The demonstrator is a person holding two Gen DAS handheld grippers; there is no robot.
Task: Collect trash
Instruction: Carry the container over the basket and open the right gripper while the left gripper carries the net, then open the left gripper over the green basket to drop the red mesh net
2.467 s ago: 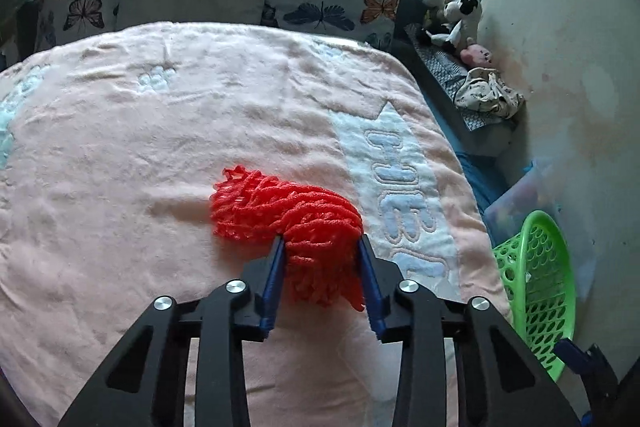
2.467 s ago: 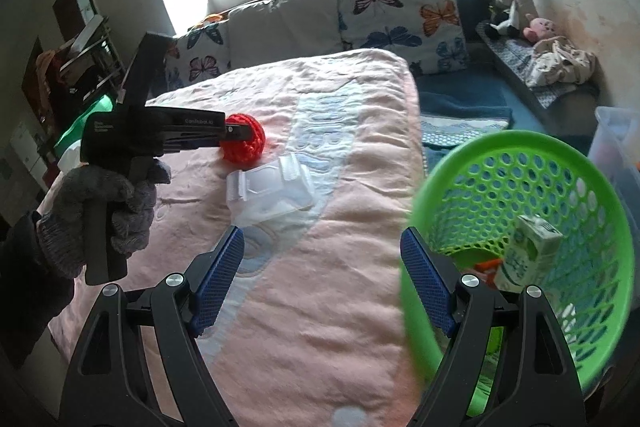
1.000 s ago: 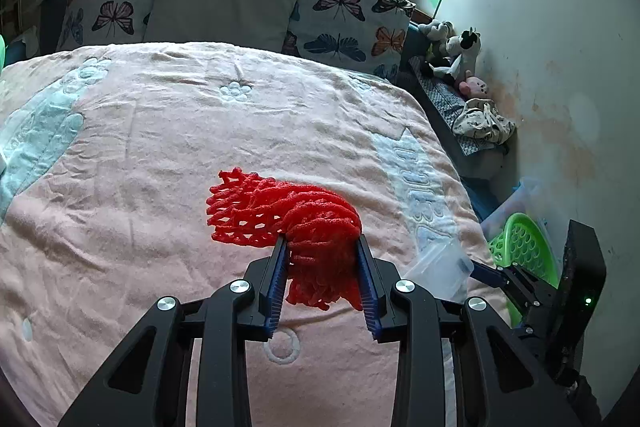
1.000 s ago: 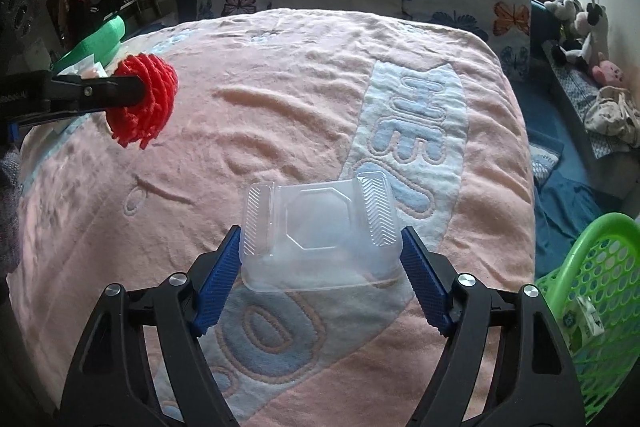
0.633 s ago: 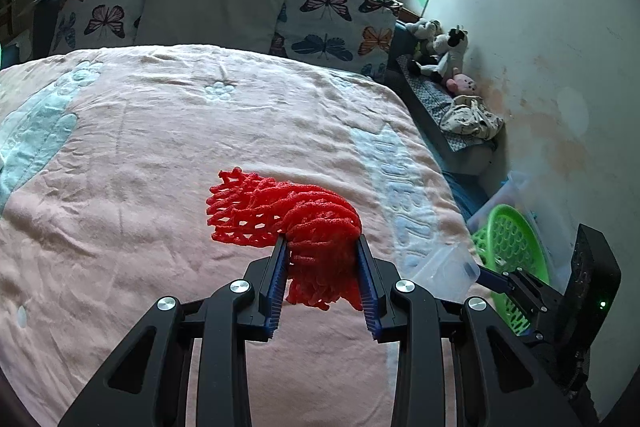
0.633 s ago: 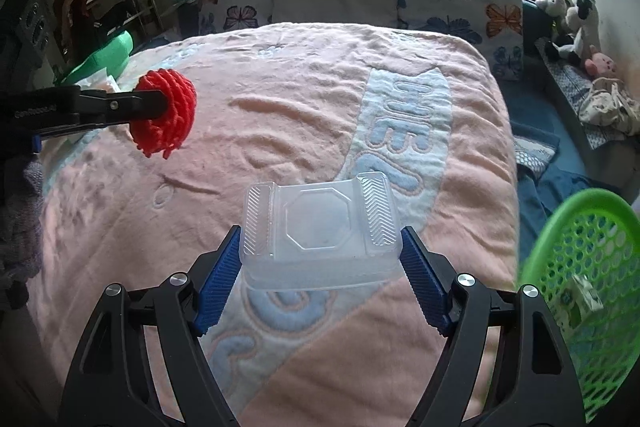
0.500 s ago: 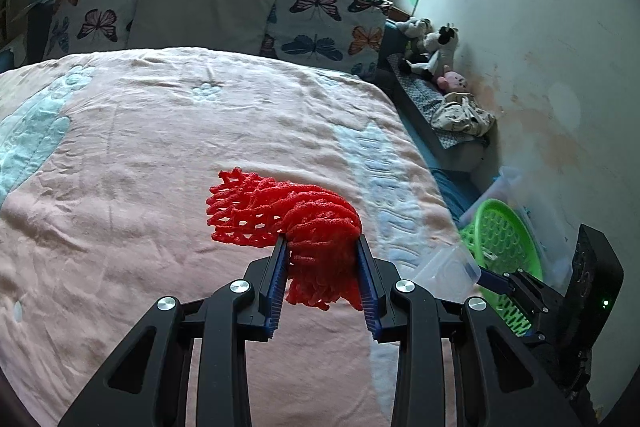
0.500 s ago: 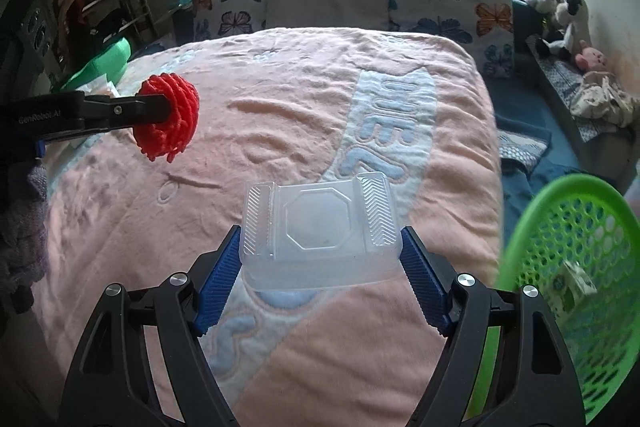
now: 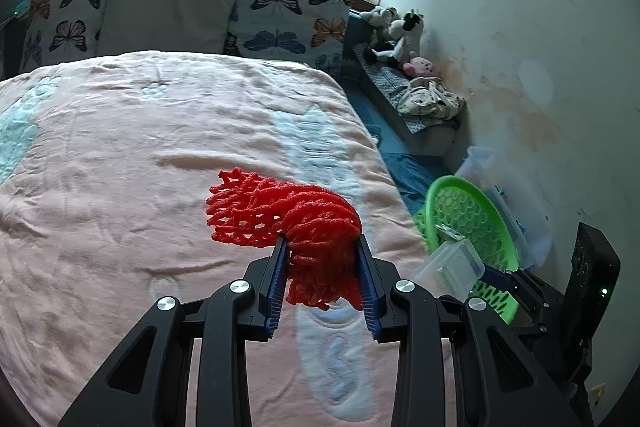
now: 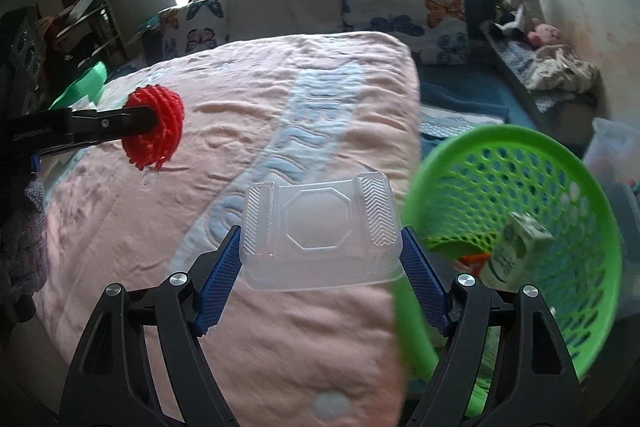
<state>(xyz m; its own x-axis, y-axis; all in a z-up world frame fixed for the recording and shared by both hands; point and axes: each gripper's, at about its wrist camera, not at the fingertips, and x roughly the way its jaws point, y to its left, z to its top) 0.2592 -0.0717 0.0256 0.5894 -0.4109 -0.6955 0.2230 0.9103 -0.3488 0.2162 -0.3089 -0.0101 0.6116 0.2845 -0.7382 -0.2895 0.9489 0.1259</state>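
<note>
Both claws are loaded. On the left, the left claw (image 9: 322, 267) is clenched on a red foam fruit net (image 9: 304, 227), which bulges out above and below the blue pads and hangs clear of the pink blanket (image 9: 120, 155) on the bed. On the right, the right claw (image 10: 320, 267) grips a clear plastic clamshell container (image 10: 320, 231) across its width, its ribbed ends against the pads, also lifted off the blanket.

Taking the green mesh basket (image 10: 560, 195) as the landmark: it stands off the bed's edge, below blanket level, with a small carton (image 10: 516, 251) and something orange already lying inside. The clamshell sits just beside the basket's near rim, not yet over the opening. The fruit net is well apart from the basket, out over the middle of the bed on the far side of the clamshell.

The step in hand looks like the carry to the basket, with both pickups done. Next, the right claw likely needs to bring the clamshell past the rim and over the opening before letting go; released short, the light shell could catch the rim and fall outside. The fruit net has farther to travel and should follow once the right claw clears the basket.
</note>
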